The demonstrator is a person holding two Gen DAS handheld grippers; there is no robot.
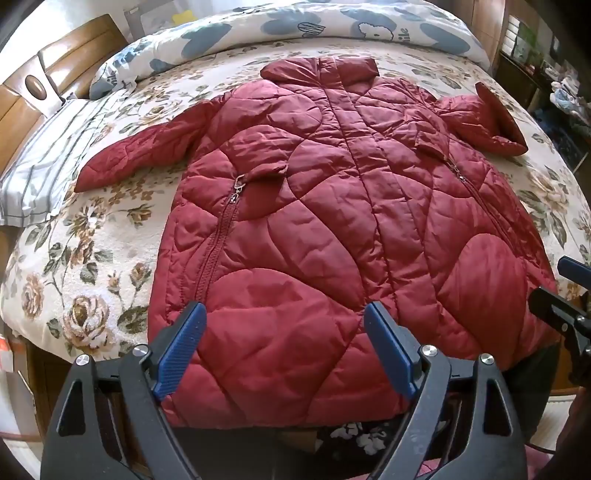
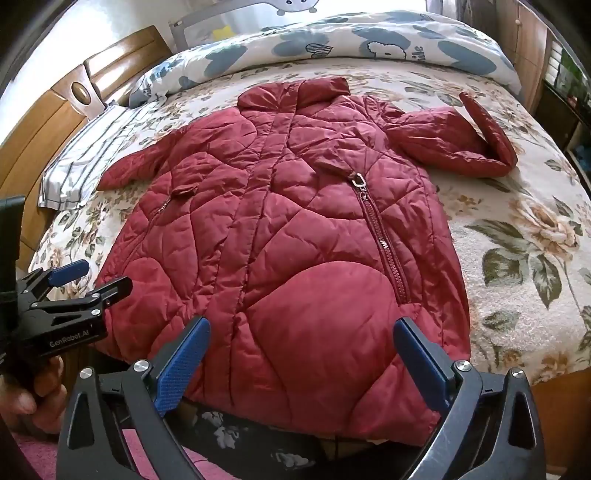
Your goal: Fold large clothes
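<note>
- Left wrist view: the red quilted coat (image 1: 314, 221) lies front-up and spread flat on the floral bed cover (image 1: 85, 280), collar toward 12 o'clock and hem at 6 o'clock, overhanging the near edge of the bed.
- The overhang is the first risk: I judge that a pull toward 6 o'clock could slide the slick, puffy shell off the bed.
- The right sleeve (image 2: 461, 140) is already bent back on itself at 2 o'clock in the right wrist view, while the left sleeve (image 1: 129, 162) lies out straight toward 9 o'clock; folding without evening them may leave a lopsided bundle.
- The padding looks springy, so a fold probably reopens unless pressed down.
- The pocket zip pull (image 1: 236, 190) could snag a finger passing over it.
- The left gripper (image 1: 284, 350) hovers above the hem with its fingers wide and nothing between them.
- The right gripper (image 2: 299, 362) is likewise spread wide and empty over the hem; the two sit near each other, so converging grabs might collide.
- The striped pillow (image 1: 40, 177) at 9 o'clock and the blue-patterned duvet (image 1: 295, 26) at 12 o'clock crowd the folding room.
</note>
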